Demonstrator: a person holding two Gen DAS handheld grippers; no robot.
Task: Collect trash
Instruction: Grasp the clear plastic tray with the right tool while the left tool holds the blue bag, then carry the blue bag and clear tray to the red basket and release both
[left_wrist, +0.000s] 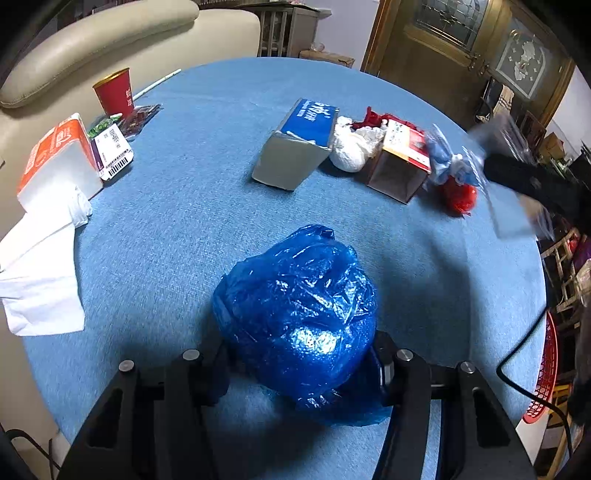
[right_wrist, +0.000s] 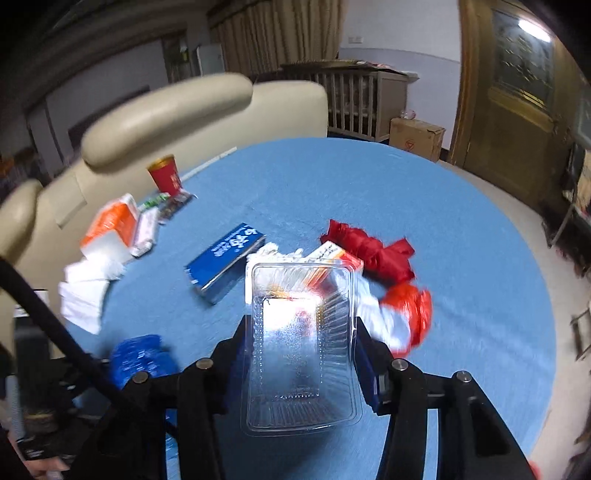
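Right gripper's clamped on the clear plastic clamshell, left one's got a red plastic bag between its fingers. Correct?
Not quite: the bag between the left gripper's fingers is blue, not red, as the left wrist view shows. The blue plastic bag bulges up between them over the blue tablecloth. The rest stands: the right gripper is closed on the clear plastic clamshell.

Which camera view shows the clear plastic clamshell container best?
The right wrist view: the clear plastic clamshell container fills the centre, gripped between the right tool. The left wrist view shows it only as a blurred, transparent shape at the right edge of the round blue table.
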